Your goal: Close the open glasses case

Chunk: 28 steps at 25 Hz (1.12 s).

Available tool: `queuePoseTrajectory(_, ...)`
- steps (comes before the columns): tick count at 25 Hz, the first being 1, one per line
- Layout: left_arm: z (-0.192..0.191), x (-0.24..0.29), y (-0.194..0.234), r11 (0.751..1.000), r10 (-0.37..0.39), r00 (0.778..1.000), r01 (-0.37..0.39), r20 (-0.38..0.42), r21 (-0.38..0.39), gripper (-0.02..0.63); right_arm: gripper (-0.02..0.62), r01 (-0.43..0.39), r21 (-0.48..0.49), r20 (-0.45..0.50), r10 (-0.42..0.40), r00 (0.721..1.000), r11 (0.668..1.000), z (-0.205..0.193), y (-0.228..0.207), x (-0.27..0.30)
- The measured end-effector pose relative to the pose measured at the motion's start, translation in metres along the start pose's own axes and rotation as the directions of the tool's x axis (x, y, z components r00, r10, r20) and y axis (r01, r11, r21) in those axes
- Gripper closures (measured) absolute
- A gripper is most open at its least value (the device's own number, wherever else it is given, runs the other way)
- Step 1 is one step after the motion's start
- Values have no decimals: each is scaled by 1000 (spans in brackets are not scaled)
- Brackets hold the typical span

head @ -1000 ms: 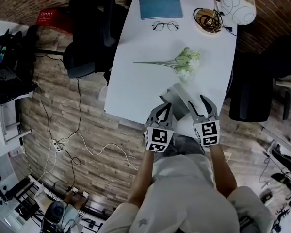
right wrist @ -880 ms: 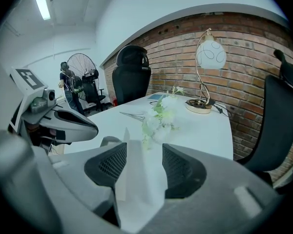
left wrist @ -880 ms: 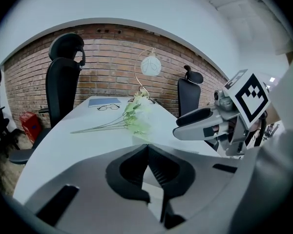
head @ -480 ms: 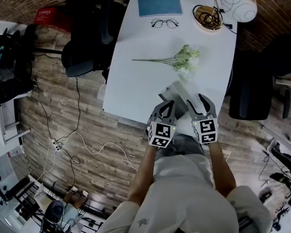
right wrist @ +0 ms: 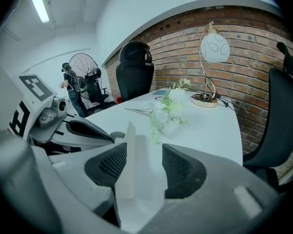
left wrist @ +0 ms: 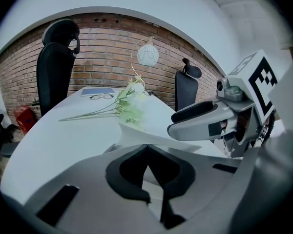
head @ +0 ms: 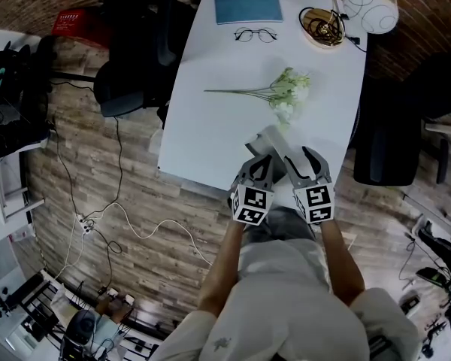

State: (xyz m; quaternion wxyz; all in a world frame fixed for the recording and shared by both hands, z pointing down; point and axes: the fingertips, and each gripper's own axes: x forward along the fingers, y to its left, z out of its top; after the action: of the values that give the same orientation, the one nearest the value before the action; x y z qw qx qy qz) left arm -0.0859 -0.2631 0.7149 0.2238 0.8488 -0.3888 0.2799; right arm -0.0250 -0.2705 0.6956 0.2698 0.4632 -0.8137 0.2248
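The open glasses case (head: 269,143) lies on the white counter (head: 210,126), on the person's side of the spray of white flowers (head: 289,96), between the flowers and the counter's near edge. Both claws are further from the flowers than the case is. In the head view the case's long axis seems to slant from far-left to near-right, though the claws cover its near end. The right claw (right wrist: 144,155) is parted wide and grips nothing. The case's raised white lid (right wrist: 129,155) stands on edge in the gap, close against the pad on the flowers' far side, with free space before the other pad. The left claw (left wrist: 146,150) has its tips drawn together and sits low by the case's base. Whether those tips pinch the base's rim or only rest there cannot be made out. The right claw is the one placed to work the lid, so the coming move likely turns on tipping that upright panel over toward the left claw, onto the base, while the left steadies the base. Room is open toward the flowers, whose nearest blooms are just beyond the case. Behind the claws the counter's edge is close, so a push that way could slide the case off.
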Motion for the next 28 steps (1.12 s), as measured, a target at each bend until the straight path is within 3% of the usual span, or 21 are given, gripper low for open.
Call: queuePoseTrajectory(28, -32, -13, 2, 999, 7, 1000, -9, -26, -52, 601, 365, -78, -34, -47, 77, 996, 996, -17, 46, 3)
